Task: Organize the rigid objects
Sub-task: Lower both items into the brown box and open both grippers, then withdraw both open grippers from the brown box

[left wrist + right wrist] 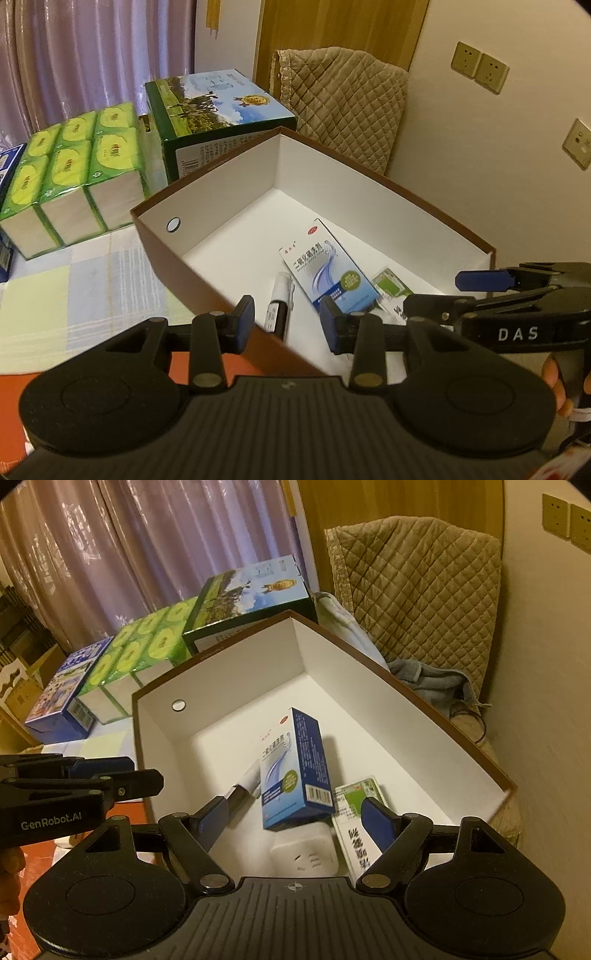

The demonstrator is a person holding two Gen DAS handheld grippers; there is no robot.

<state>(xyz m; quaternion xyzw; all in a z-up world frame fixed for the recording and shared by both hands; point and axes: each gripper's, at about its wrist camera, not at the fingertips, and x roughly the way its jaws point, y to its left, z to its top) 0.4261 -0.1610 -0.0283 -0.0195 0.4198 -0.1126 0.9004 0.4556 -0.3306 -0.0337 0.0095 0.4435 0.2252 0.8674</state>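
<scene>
Box point(406, 701) with blue carton point(295, 771), pen point(279, 299), adapter point(304, 853); both grippers point(287, 321) point(293, 823) wide, empty.

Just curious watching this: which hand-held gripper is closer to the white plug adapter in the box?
Right. The right hand-held gripper hangs open directly over the white plug adapter; the left hand-held gripper straddles the box's near wall, off to the side.

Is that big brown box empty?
No. The box holds a blue carton, a pen, a white plug and a green-white packet.
</scene>
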